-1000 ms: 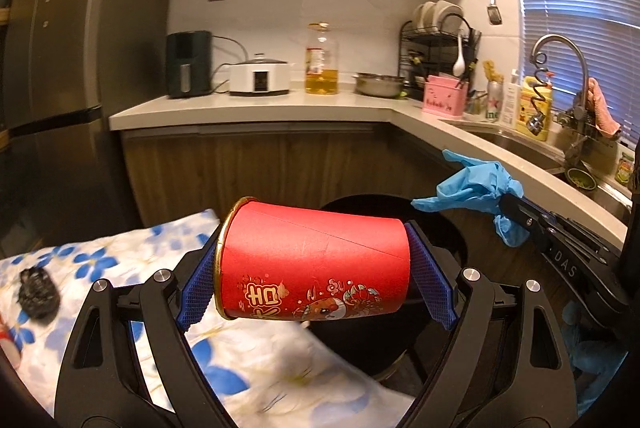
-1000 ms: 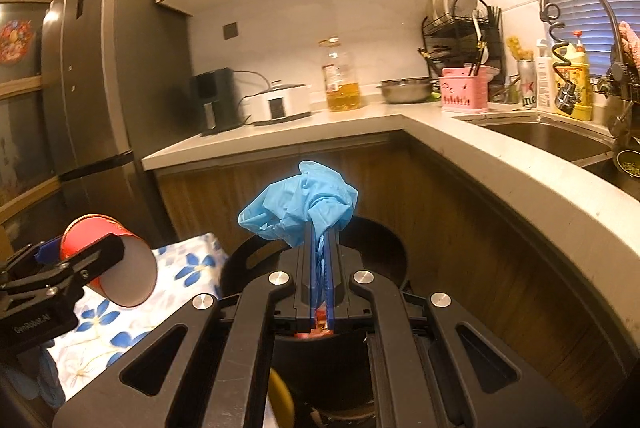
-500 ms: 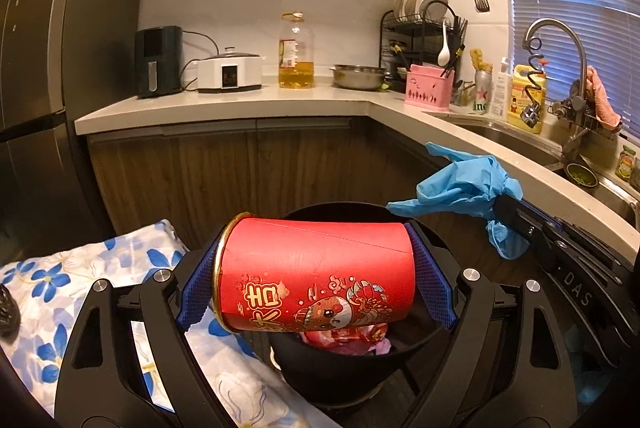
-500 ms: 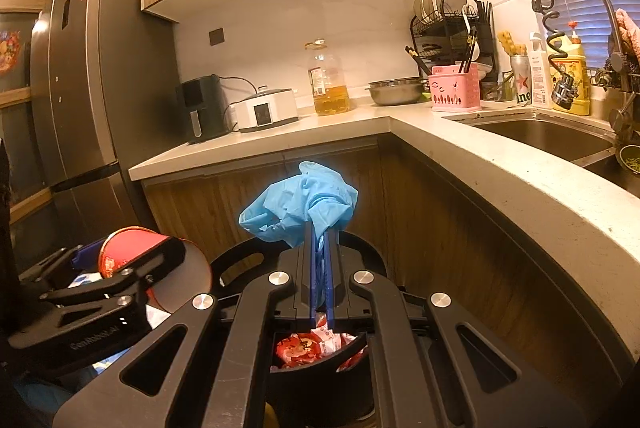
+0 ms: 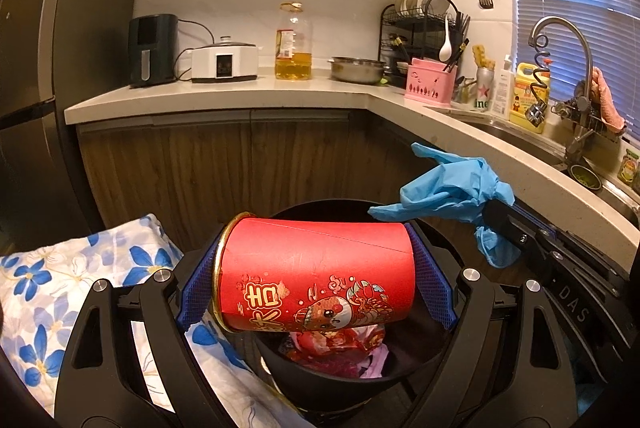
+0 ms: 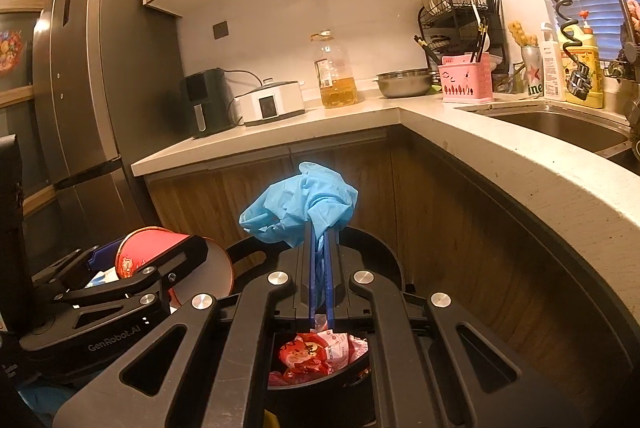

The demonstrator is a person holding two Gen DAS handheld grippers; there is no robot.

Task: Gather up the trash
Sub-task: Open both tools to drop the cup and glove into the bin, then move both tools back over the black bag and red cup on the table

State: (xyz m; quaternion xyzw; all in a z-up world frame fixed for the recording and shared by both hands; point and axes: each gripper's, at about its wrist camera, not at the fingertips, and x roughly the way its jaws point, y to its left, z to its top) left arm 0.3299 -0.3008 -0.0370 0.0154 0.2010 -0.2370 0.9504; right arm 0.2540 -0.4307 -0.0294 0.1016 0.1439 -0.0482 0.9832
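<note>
Trash fills the bottom of a black bin (image 5: 320,386) on the floor below the corner tabletop (image 5: 224,95): red wrappers (image 6: 316,352) lie inside. Left gripper (image 5: 316,278) clamps a red paper cup (image 5: 316,274) sideways, end to end between its blue pads, above the bin's rim. Right gripper (image 6: 319,268) is closed on a crumpled blue glove (image 6: 300,205), held over the bin beside the cup. A floral cloth (image 5: 60,292) lies left of the bin.
</note>
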